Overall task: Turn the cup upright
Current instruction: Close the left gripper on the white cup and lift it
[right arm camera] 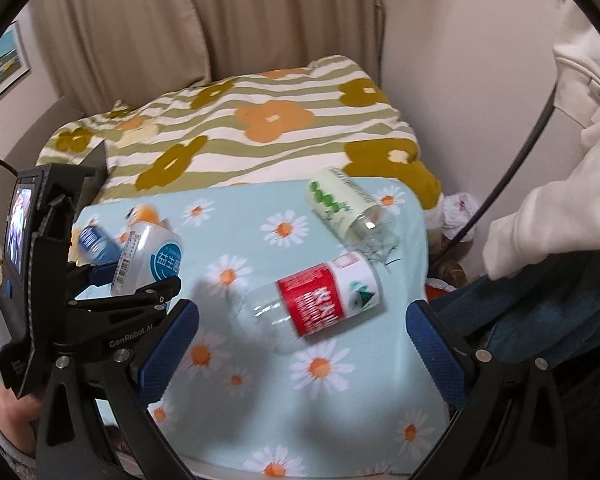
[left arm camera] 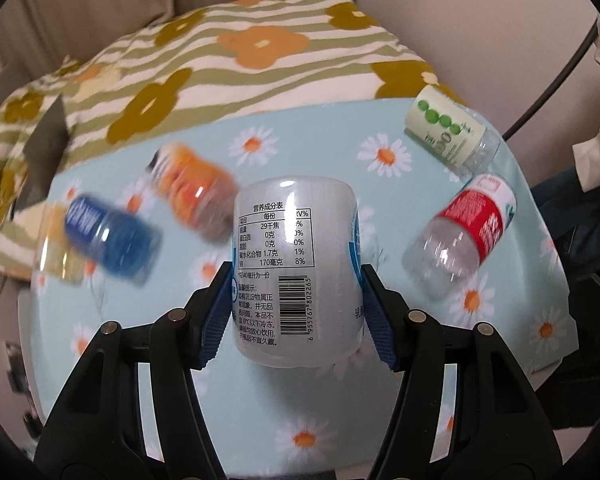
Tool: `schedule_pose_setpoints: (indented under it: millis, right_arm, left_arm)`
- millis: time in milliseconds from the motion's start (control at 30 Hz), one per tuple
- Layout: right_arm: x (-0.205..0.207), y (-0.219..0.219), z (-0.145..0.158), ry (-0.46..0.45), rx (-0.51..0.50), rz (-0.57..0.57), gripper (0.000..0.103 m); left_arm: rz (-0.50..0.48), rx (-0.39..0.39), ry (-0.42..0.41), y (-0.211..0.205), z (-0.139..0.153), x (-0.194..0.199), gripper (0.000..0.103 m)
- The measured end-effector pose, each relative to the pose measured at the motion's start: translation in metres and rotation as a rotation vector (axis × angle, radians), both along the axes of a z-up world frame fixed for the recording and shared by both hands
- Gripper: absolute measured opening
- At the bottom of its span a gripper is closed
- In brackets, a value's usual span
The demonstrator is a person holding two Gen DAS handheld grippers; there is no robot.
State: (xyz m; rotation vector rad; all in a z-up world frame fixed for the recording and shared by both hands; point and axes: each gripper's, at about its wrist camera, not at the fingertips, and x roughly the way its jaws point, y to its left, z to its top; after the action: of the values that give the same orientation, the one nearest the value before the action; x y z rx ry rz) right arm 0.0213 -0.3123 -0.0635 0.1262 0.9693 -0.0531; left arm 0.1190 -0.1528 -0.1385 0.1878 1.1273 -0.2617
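Left wrist view: we have the left gripper [left arm camera: 298, 280] closed on the white cup [left arm camera: 296, 268], blue fingers [left arm camera: 216, 320] pressed on its two sides around mid-body. Label text reads upright to this camera, and the cup looks lifted off the daisy cloth [left arm camera: 380, 420] covering the bench. We judge the side grip is there so the wrist can roll it. Which end is the open one we cannot tell here. The other cut bottle cups all lie tipped over: blue one [left arm camera: 112, 236] and orange one [left arm camera: 192, 190] to the left, both blurred, red-label one [left arm camera: 466, 234] and green-dot one [left arm camera: 448, 130] to the right.

Right wrist view: we see the right gripper [right arm camera: 300, 344] spread wide, holding nothing, hovering with the red-label cup [right arm camera: 320, 304] lying between and ahead of its fingers [right arm camera: 168, 348]. Probably lined up as the next pick. The left gripper [right arm camera: 140, 276] shows at left with the white cup [right arm camera: 148, 256] tilted in its hold, clear of the cloth. Striped flower blanket [right arm camera: 260, 136] sits behind.
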Motion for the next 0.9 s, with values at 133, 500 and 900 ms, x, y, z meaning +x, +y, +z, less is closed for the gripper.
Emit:
schedule_pose_setpoints:
  millis: [133,500,900]
  right_arm:
    - [-0.012,0.016,-0.007,0.001,0.005,0.061,0.103]
    - [-0.027,0.040,-0.036,0.050,0.005,0.165,0.103]
    - [-0.028,0.030,-0.047,0.073,0.007,0.170,0.103]
  left_arm:
    - [0.059,0.001,0.014,0.021,-0.012,-0.024,0.065]
    - [0.143,0.030,0.083,0.043,-0.056,-0.051,0.065]
    - [0.152,0.045,0.082,0.041,-0.066,-0.051,0.070]
